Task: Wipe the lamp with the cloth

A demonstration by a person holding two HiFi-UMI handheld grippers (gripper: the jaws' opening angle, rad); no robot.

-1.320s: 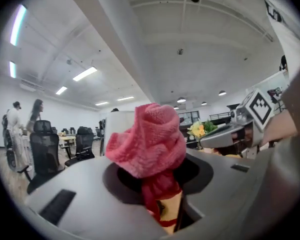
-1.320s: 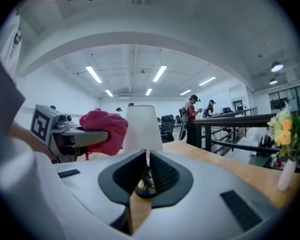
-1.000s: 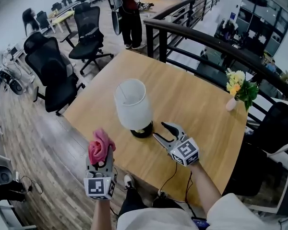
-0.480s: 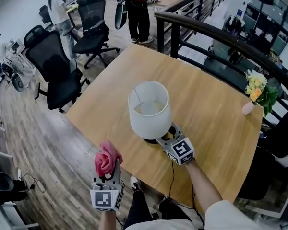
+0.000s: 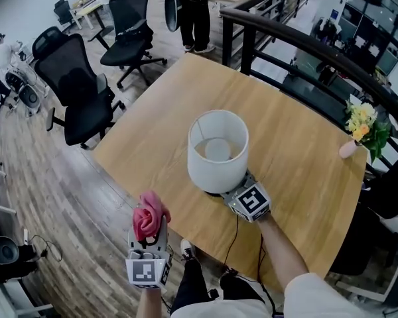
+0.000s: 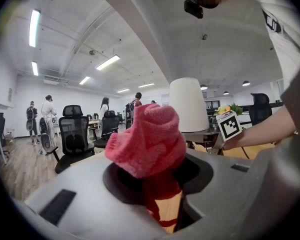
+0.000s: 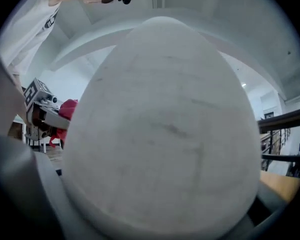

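Left gripper point(image 5: 150, 233): clamped on pink cloth point(image 5: 149, 215), off table point(image 5: 146, 144) edge. Right gripper point(image 5: 243, 193): jaws just closing, tucked under shade of lamp point(image 5: 217, 152); grip not discernible. Lamp upright on table.

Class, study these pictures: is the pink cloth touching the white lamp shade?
Apart. The head view shows bare table plainly separating the pink cloth, clamped in the left gripper, from the lamp shade.

Bright ceiling lights point(image 6: 34, 29), fisheye edges, close lampshade point(image 7: 165, 134) blurred
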